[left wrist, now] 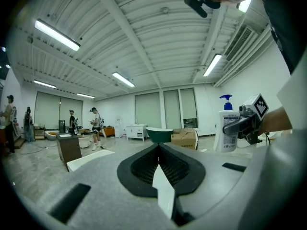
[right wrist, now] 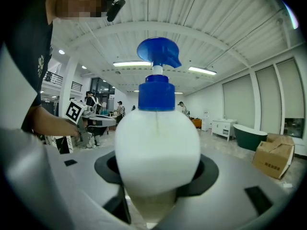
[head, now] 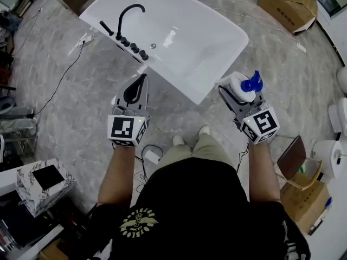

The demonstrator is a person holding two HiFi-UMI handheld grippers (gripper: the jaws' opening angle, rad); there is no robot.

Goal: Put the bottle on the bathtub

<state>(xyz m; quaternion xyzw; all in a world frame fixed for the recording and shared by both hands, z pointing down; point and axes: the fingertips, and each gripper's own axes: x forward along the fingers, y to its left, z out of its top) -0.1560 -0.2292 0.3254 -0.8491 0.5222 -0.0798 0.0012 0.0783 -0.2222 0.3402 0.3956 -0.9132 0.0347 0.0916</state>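
Head view: white oval bathtub [head: 209, 47] with black curved faucet [head: 129, 14] at the top of frame. Left hand-held gripper [head: 141, 81] and right hand-held gripper [head: 238, 93] sit over the grey marbled floor [head: 70, 91], near the tub's closest rim. The right one carries the white plastic pump bottle with blue pump head [head: 245, 84] (not on the tub yet).
Left gripper view: jaws pressed together, nothing between them.
Right gripper view: jaws clamped on the bottle's lower body, bottle upright.
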